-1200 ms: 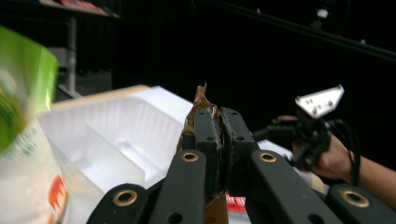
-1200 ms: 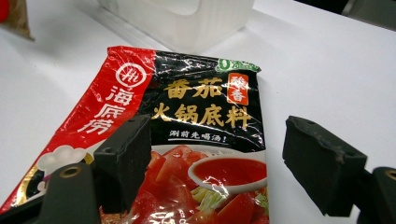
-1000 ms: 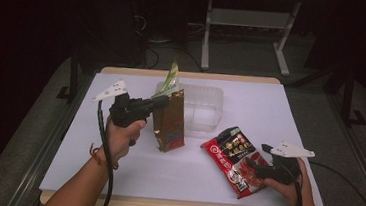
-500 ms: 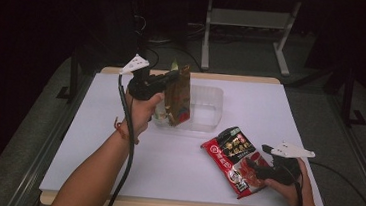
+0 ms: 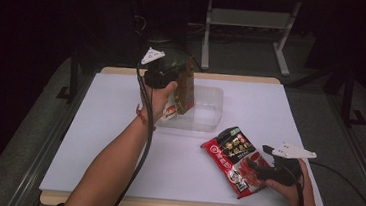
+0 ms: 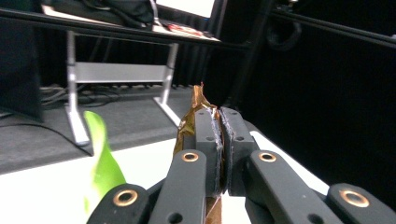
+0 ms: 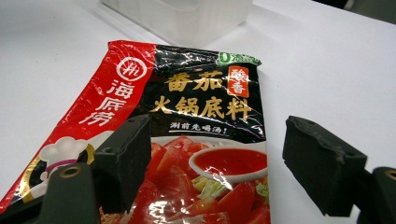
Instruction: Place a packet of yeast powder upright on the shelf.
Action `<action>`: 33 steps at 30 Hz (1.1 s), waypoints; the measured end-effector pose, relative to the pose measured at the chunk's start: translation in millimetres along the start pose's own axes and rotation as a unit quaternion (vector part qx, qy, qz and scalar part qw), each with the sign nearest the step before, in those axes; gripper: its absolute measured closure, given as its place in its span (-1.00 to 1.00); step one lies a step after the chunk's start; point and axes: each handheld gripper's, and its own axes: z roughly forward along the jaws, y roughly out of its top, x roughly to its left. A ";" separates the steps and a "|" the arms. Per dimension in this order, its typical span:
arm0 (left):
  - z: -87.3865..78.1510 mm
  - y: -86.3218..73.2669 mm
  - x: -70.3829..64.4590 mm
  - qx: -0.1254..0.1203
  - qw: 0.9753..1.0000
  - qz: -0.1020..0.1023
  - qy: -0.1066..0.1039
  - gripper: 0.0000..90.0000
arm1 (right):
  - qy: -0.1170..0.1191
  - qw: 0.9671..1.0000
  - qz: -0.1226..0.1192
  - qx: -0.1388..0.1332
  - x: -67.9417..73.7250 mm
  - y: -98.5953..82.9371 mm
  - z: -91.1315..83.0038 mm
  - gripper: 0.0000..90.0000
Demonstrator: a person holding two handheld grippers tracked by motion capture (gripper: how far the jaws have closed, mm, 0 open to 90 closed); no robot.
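Note:
My left gripper [image 5: 179, 71] is shut on the top edge of a brown and gold packet [image 5: 187, 91], which hangs upright over the left part of a clear plastic container [image 5: 209, 116]. In the left gripper view the jaws [image 6: 219, 116] pinch the crinkled brown foil [image 6: 200, 99], and a green strip [image 6: 100, 163] of the packet shows at the left. A red and black hotpot sauce packet [image 5: 231, 155] lies flat near the table's front right. My right gripper [image 7: 219, 154] stands open low over it, one jaw on each side of the tomato picture on the sauce packet [image 7: 201, 107].
The white table top [image 5: 92, 140] is bare at the left and front. The clear container [image 7: 187, 14] lies just beyond the sauce packet. A metal frame [image 5: 248, 21] and cables stand on the dark floor behind the table.
My left gripper has carried the brown packet from the middle of the table back and up, over the clear container. The right gripper and the sauce packet have stayed in place.

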 end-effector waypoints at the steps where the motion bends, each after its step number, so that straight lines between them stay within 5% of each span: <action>1: 2.1 -1.0 1.6 -0.001 1.000 -0.005 0.001 0.94 | 0.000 1.000 -0.001 0.000 0.1 0.0 0.2 -0.49; 5: 8.7 -9.1 4.5 0.000 1.000 -0.012 0.006 0.94 | 0.000 1.000 -0.001 0.002 0.3 -0.8 0.3 -0.49; 14: 14.4 -23.2 -0.7 0.012 1.000 0.005 -0.006 0.94 | -0.003 1.000 0.001 0.002 0.0 -2.2 -2.4 -0.49; 33: 5.9 -37.8 -6.7 0.028 0.999 0.033 -0.018 0.93 | -0.001 1.000 -0.004 0.008 1.3 -2.1 -1.1 -0.49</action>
